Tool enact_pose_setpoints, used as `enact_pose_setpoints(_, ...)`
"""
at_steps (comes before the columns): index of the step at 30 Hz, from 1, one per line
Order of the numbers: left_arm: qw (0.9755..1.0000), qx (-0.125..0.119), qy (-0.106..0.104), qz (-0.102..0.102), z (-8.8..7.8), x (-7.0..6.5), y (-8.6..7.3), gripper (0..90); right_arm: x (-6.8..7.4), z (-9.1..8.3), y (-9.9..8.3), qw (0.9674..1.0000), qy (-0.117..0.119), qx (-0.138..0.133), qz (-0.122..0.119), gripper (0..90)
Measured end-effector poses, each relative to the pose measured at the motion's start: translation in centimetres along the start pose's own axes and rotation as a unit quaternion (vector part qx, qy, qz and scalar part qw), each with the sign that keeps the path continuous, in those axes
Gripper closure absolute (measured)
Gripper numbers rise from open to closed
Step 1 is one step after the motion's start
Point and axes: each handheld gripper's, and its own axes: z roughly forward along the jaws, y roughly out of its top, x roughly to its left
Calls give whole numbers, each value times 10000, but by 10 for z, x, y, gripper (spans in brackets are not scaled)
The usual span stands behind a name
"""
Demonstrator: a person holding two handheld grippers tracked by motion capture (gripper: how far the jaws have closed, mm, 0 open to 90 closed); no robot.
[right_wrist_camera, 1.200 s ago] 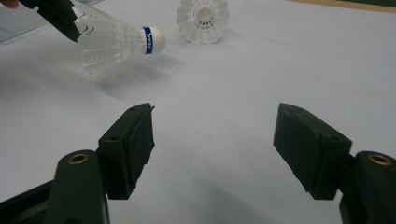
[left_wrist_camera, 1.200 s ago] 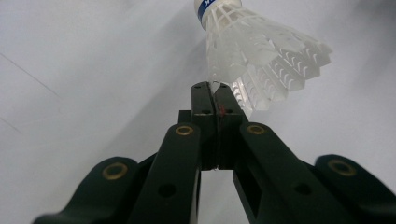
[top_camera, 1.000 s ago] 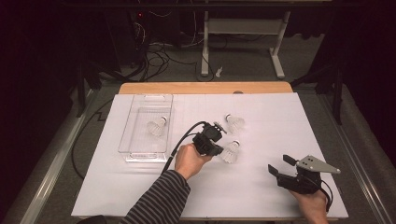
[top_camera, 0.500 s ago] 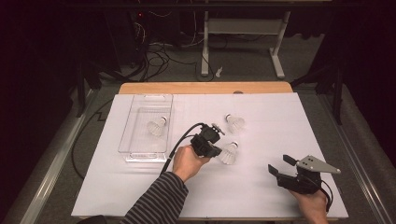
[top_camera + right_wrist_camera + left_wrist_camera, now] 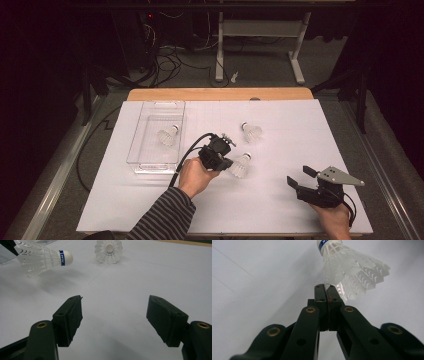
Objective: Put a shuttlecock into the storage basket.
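Observation:
A white shuttlecock (image 5: 240, 166) with a blue band on its cork hangs just above the white table sheet. My left gripper (image 5: 229, 163) is shut on the rim of its feather skirt. In the left gripper view the jaws (image 5: 326, 287) meet on one feather edge of this shuttlecock (image 5: 352, 272), cork pointing away. The right gripper view shows the same shuttlecock (image 5: 42, 258) with its shadow beneath. A second shuttlecock (image 5: 251, 132) (image 5: 108, 250) lies farther back. A third shuttlecock (image 5: 167, 136) rests inside the clear tray (image 5: 156, 104). My right gripper (image 5: 301, 176) (image 5: 115, 312) stands open at the near right, nothing between its jaws.
The clear tray sits at the back left of the white sheet (image 5: 280, 210). A wooden table edge (image 5: 220, 94) runs along the back. A black cable (image 5: 185, 157) trails from the left gripper toward the person's striped sleeve (image 5: 162, 220).
My left gripper and the shuttlecock it holds have shifted slightly toward the near left. The right gripper has stayed where it was.

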Motion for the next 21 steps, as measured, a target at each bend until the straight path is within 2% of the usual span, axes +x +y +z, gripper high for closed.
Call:
enact_pose_setpoints(4,10000,-44,4,-58,-5,3,-2,896,0,-1,0,10000,-3,-9,-8,295)
enact_pose_setpoints(21,9999,-127,76,-49,-22,11,-6,896,1,0,0,10000,-4,-10,7,295)
